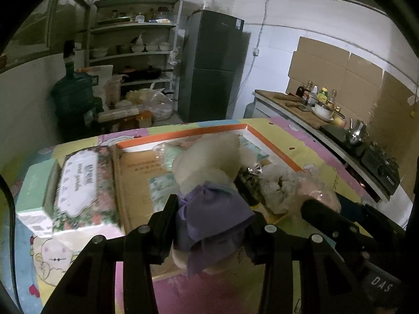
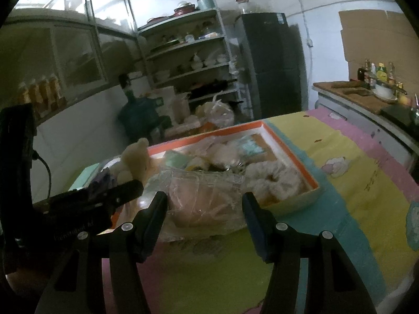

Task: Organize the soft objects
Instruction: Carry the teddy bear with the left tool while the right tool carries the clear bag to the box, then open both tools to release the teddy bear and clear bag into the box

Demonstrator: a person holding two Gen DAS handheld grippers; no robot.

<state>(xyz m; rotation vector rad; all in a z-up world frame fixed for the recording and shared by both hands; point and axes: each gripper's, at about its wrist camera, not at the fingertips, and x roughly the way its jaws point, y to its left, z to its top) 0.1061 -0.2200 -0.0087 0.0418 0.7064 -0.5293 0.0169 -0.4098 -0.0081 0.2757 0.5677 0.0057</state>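
My left gripper [image 1: 209, 217] is shut on a cream plush bear [image 1: 209, 154] at its purple bow [image 1: 212, 214], holding it over the near part of an orange-rimmed box [image 1: 275, 146]. In the right wrist view the bear [image 2: 136, 157] shows at the left, beside the left gripper [image 2: 117, 193]. My right gripper [image 2: 204, 209] is shut on a pink soft item in clear plastic wrap [image 2: 204, 198], at the box's [image 2: 288, 149] near edge. The same wrapped item [image 1: 322, 193] appears right of the bear. A fluffy white scrunchie [image 2: 275, 180] and other soft things lie inside the box.
A floral carton [image 1: 83, 188] and a pale green box [image 1: 34, 196] lie left of the orange-rimmed box on the colourful table cover [image 2: 366, 178]. Along the right wall runs a counter with bottles and a stove [image 1: 379, 164]. A fridge [image 1: 214, 65] and shelves [image 1: 136, 52] stand behind.
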